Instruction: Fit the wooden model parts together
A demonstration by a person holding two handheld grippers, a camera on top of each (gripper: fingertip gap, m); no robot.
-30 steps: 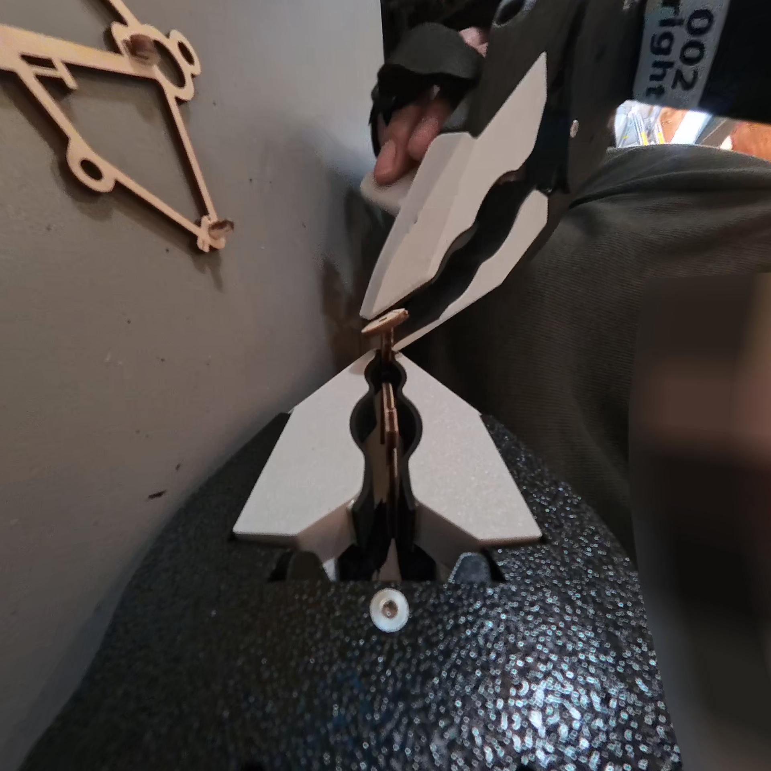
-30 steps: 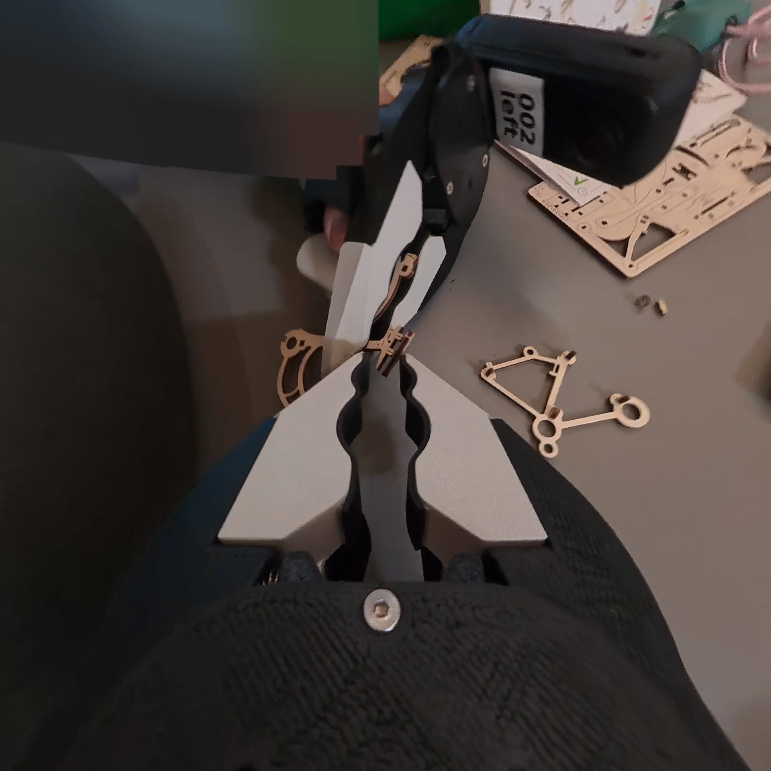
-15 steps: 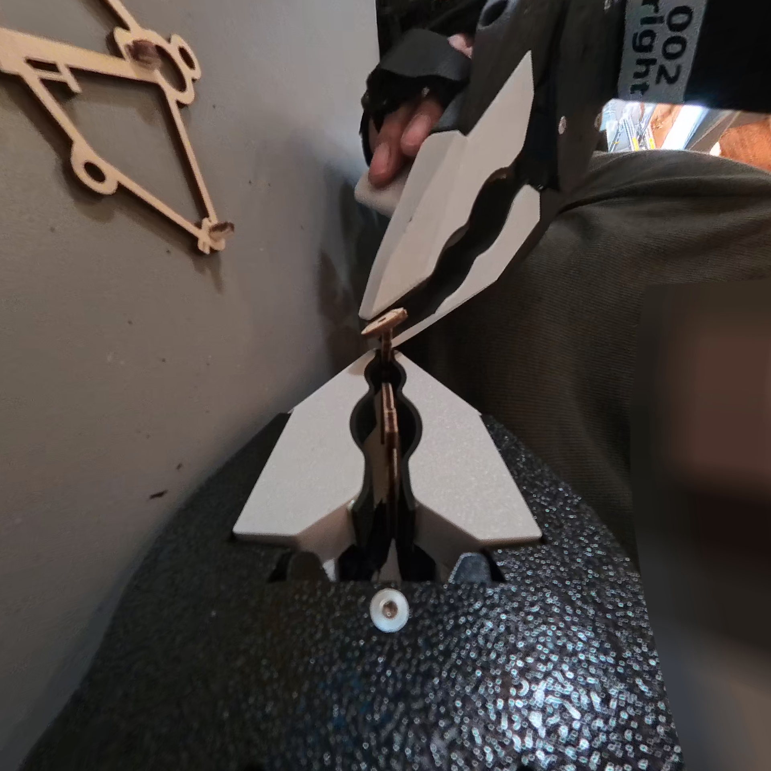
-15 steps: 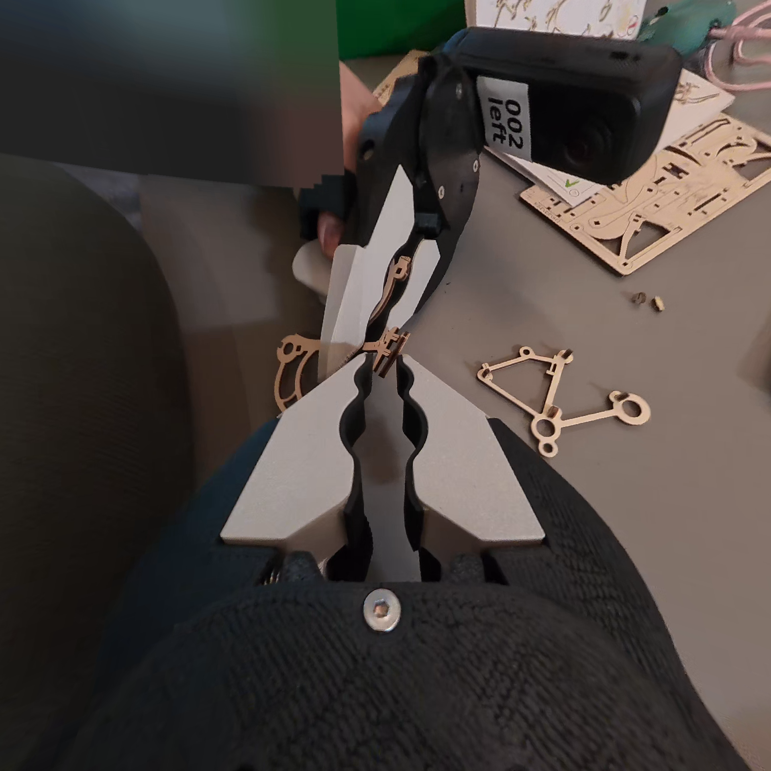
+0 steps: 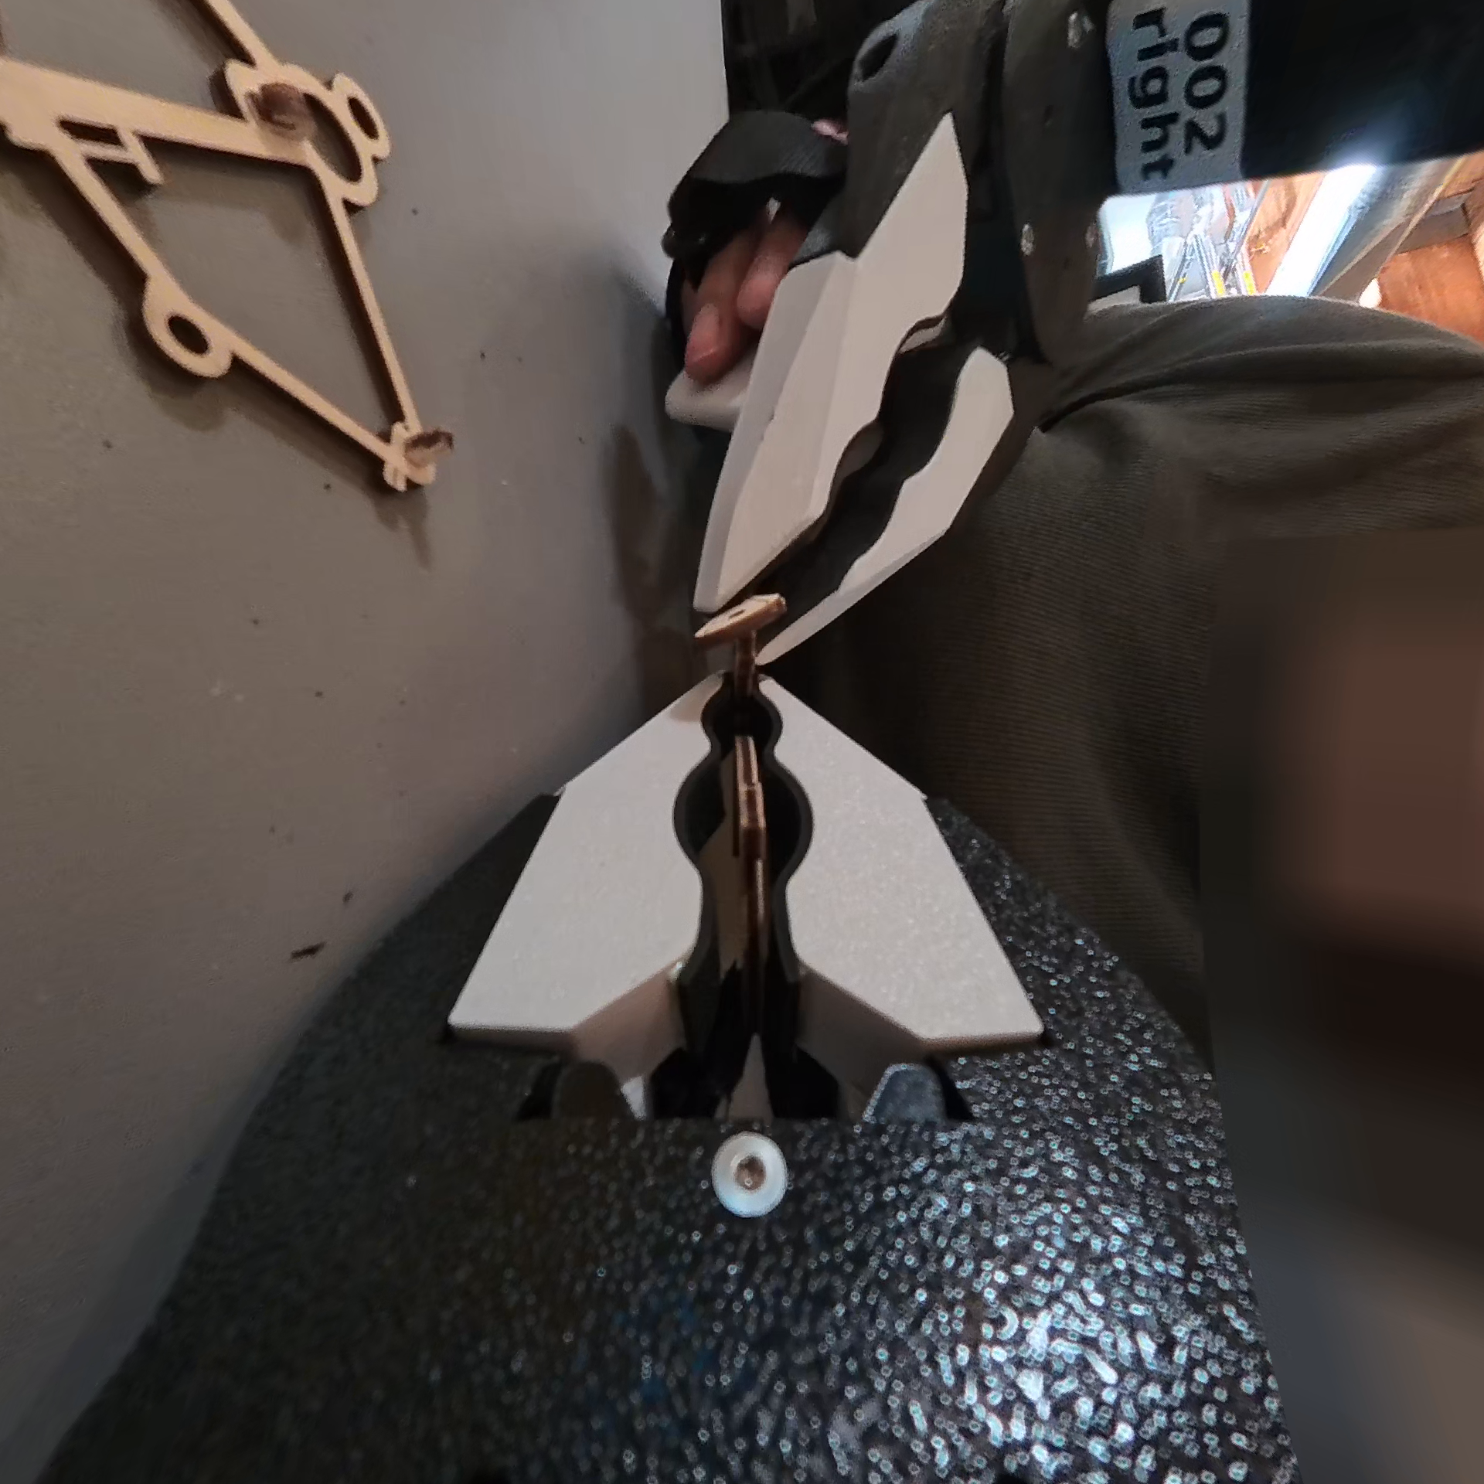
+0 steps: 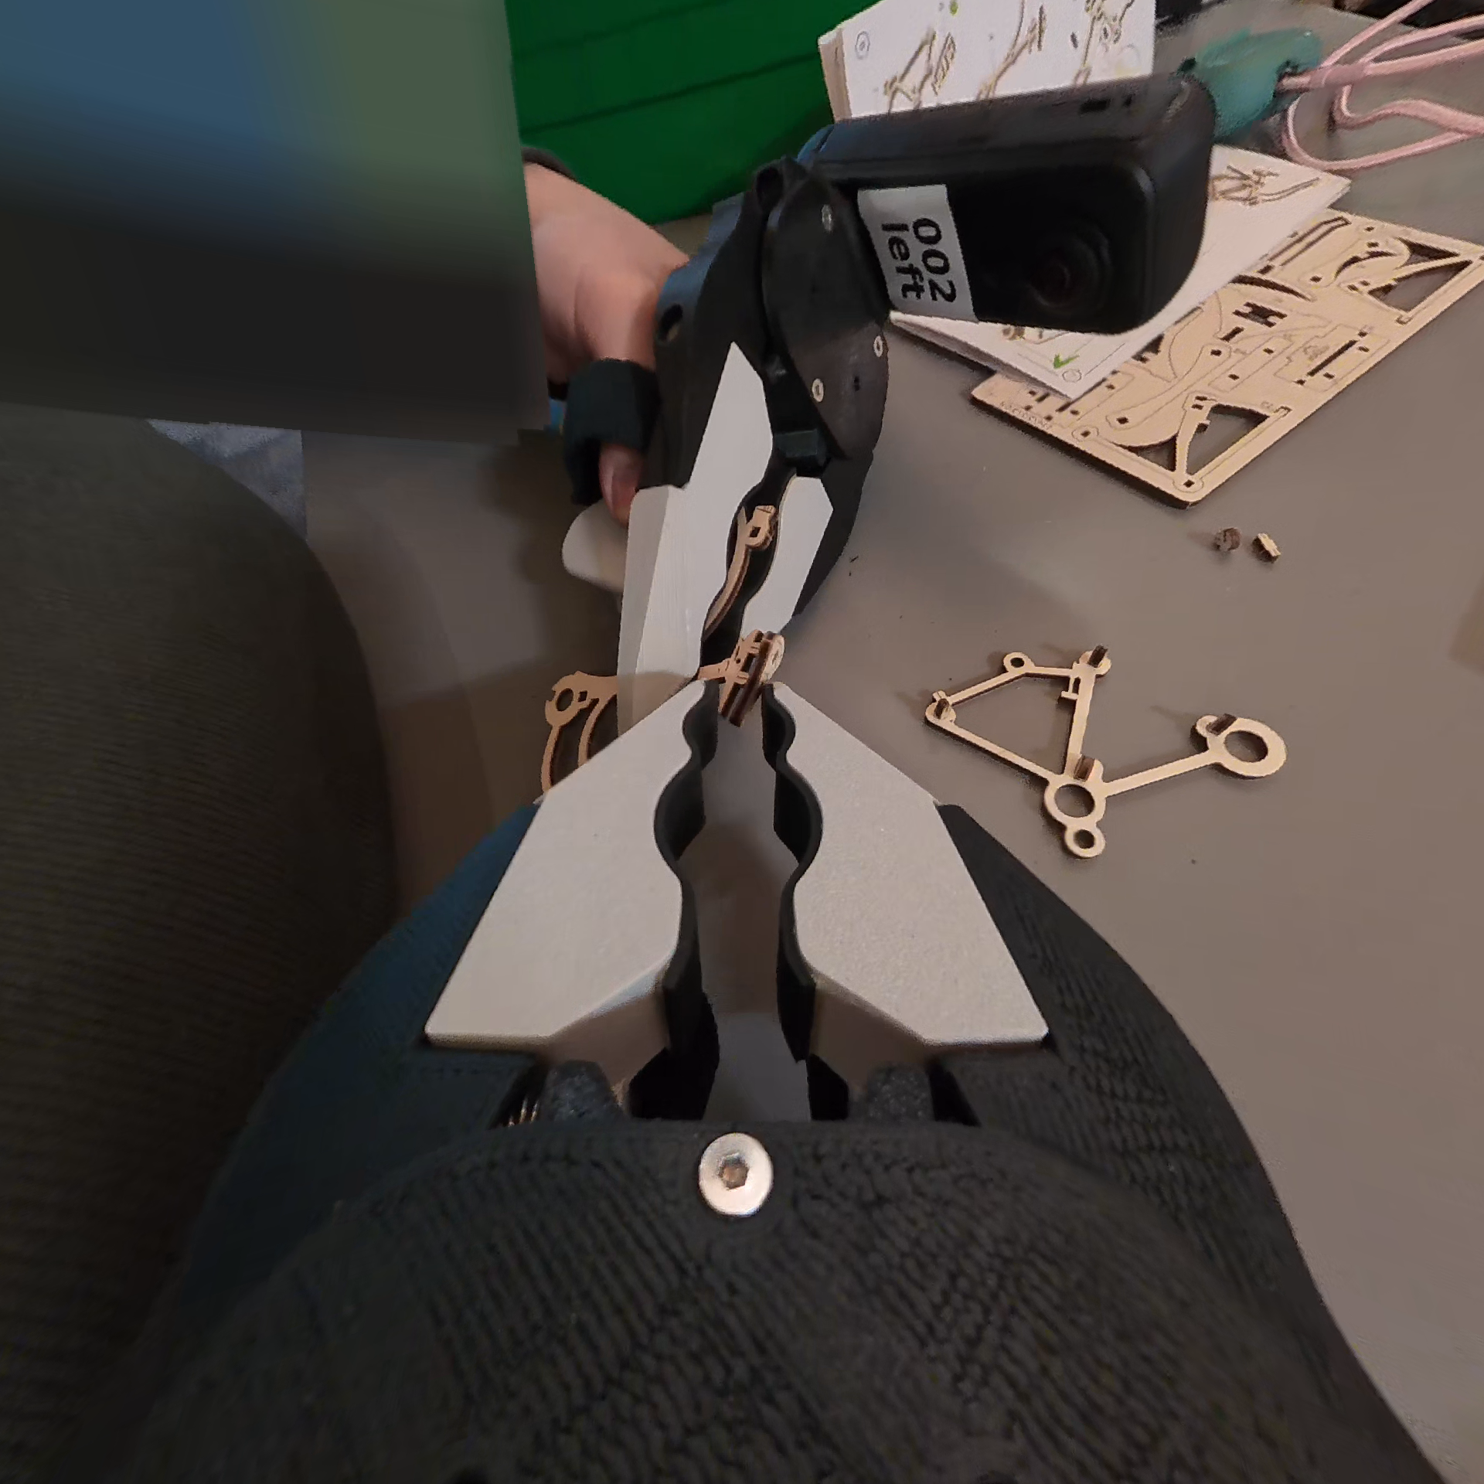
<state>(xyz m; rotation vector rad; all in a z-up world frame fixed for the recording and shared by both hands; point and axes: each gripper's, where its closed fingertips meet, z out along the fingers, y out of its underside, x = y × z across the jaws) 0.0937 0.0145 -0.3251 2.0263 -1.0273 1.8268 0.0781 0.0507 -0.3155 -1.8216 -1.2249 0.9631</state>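
Observation:
My left gripper [image 5: 743, 682] is shut on a thin curved wooden part [image 5: 748, 811], seen edge-on between its fingers. In the right wrist view the same part [image 6: 743, 562] runs between the left gripper's [image 6: 715, 654] fingers, and its ringed end [image 6: 572, 711] sticks out to the left. My right gripper [image 6: 735, 691] is shut on a small notched wooden piece [image 6: 747, 670]. It meets the left gripper tip to tip above the grey table [image 6: 1044, 1004]. The small piece [image 5: 739, 630] sits across the tip of the curved part; I cannot tell whether it is seated.
A triangular wooden frame [image 6: 1076, 747] lies on the table to the right and also shows in the left wrist view [image 5: 241, 241]. Farther back are a wooden sheet of parts [image 6: 1253, 361], a booklet [image 6: 988, 72], two tiny wooden bits [image 6: 1245, 542] and a pink cable [image 6: 1365, 104]. Dark clothing [image 6: 161, 803] fills the left. My two grippers' fingertips are within a few centimetres of each other.
The two grippers stay tip to tip with the parts together. The right gripper has shifted a little, so the left gripper stands taller and more upright in its view.

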